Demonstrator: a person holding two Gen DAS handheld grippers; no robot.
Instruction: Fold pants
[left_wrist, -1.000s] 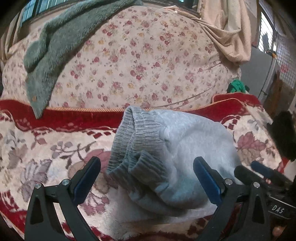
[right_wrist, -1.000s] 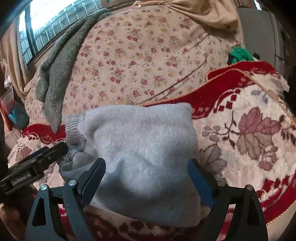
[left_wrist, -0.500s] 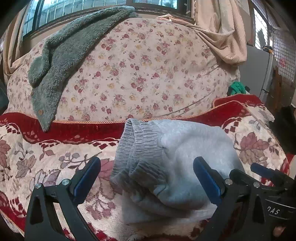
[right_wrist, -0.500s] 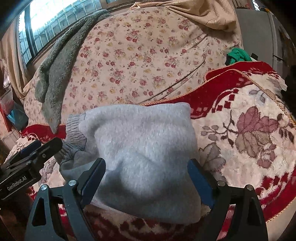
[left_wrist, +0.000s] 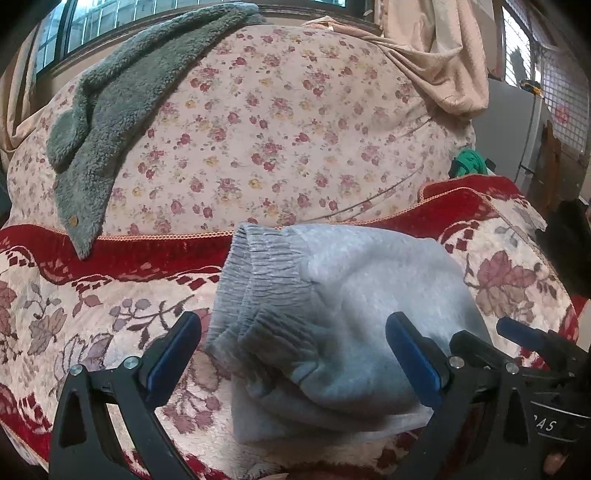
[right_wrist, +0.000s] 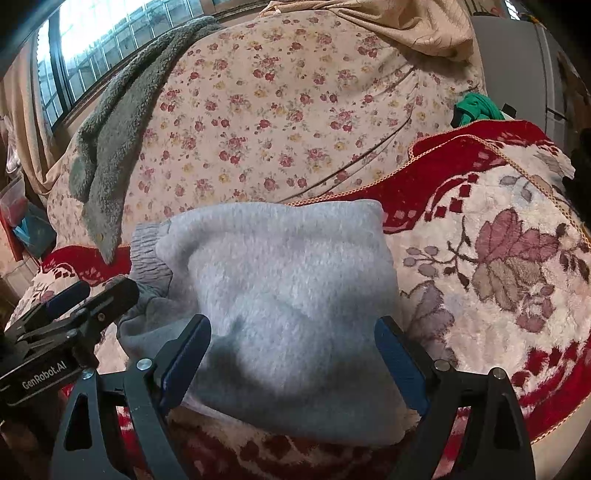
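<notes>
The grey pants (left_wrist: 354, 314) lie folded into a compact bundle on the red floral blanket (left_wrist: 74, 325). Their ribbed cuffs (left_wrist: 266, 280) point left. The same bundle shows in the right wrist view (right_wrist: 280, 295). My left gripper (left_wrist: 291, 354) is open and empty, hovering just in front of the bundle's cuffed end. My right gripper (right_wrist: 291, 354) is open and empty, in front of the bundle's smooth right part. The left gripper also appears at the left edge of the right wrist view (right_wrist: 66, 314).
A floral-covered cushion or backrest (left_wrist: 277, 140) rises behind the blanket, with a grey-green fleece garment (left_wrist: 110, 110) draped over it. A beige cloth (left_wrist: 436, 62) hangs at the back right. A green item (left_wrist: 467, 162) lies near the blanket's far right corner.
Both grippers have drawn back and lifted a little from the folded pants, staying open. The bundle has not moved.
</notes>
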